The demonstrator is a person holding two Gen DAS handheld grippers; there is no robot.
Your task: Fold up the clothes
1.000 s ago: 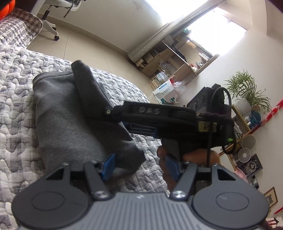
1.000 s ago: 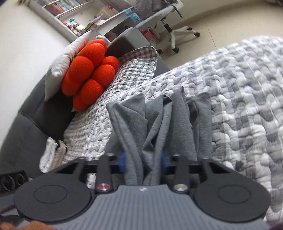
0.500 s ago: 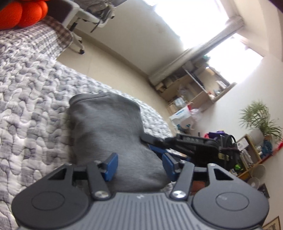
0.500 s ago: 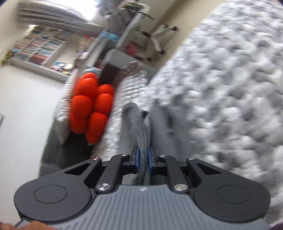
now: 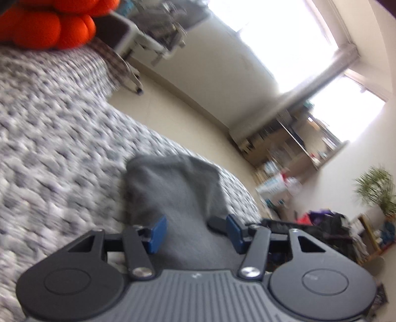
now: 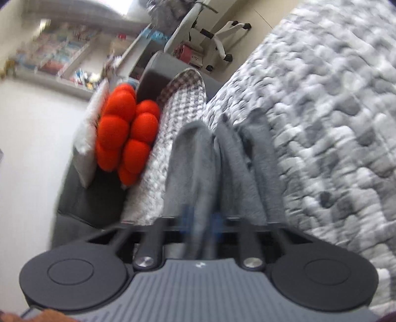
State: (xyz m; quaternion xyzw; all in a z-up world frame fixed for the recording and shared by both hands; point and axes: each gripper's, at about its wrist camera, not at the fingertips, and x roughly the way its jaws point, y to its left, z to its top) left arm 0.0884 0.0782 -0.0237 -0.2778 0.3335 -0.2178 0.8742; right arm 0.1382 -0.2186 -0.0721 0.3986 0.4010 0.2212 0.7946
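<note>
Grey garment (image 6: 195,158) sits pinched in right hand-held gripper (image 6: 201,223); left hand-held gripper (image 5: 195,234) gapes.

Left tool (image 5: 195,234) sits with its blue pads (image 5: 157,234) spread wide apart, hovering over a grey garment (image 5: 178,188) lying bunched up on the quilted grey-and-white bed (image 5: 54,148). Fabric runs between the pads, but they aren't pinching it. Orange cushion (image 5: 49,22) top left, blurry shelves (image 5: 292,146) and a plant (image 5: 376,188) on the right.

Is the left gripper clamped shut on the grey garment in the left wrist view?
No: the left gripper is open, its blue pads spread wide either side of the grey garment.
</note>
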